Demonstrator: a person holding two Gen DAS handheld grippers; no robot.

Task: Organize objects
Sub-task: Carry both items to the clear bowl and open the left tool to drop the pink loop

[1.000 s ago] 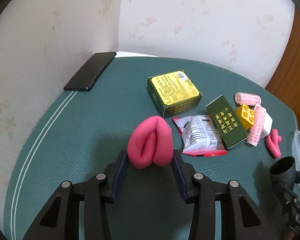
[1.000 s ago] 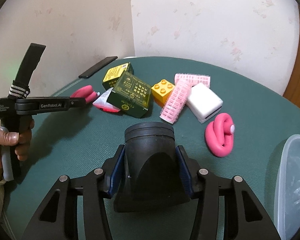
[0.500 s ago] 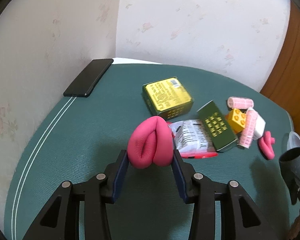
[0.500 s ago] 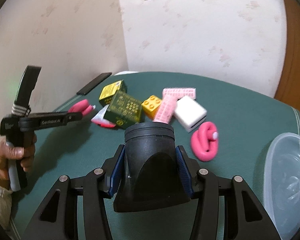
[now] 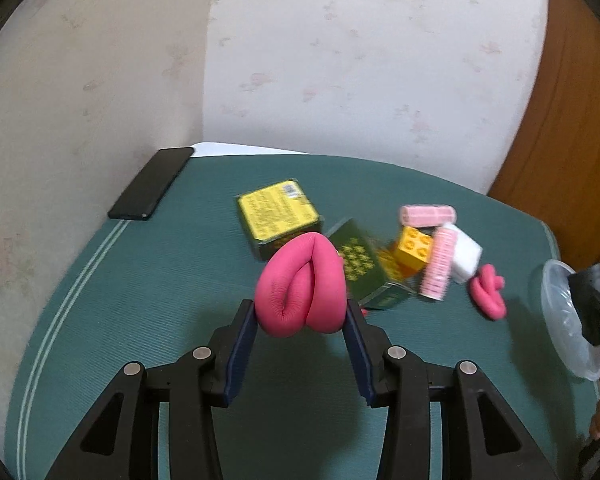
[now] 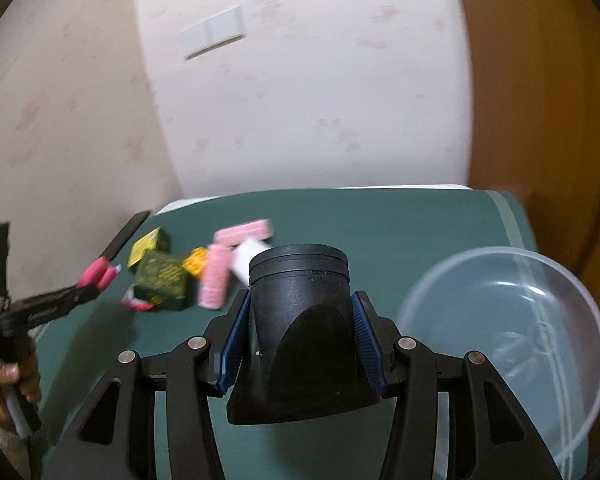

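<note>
1. Phone [image 5: 151, 184]: it lies far left of the clear plastic bowl [image 6: 500, 336], at the green mat's [image 5: 140, 300] wall-side edge; leave it.
2. Left gripper [image 5: 300, 322]: its jaws pinch a folded pink foam roller [image 5: 302, 286], lifted clear of the mat, well left of the bowl. Carry it high enough to pass over the green boxes [image 5: 278, 216] and the yellow brick [image 5: 414, 246].
3. Right gripper [image 6: 300, 334]: its jaws clamp a black plastic nozzle [image 6: 300, 320] just left of the bowl. Move it over the rim, lower it inside, then let go gently so the light bowl doesn't skid.
</note>
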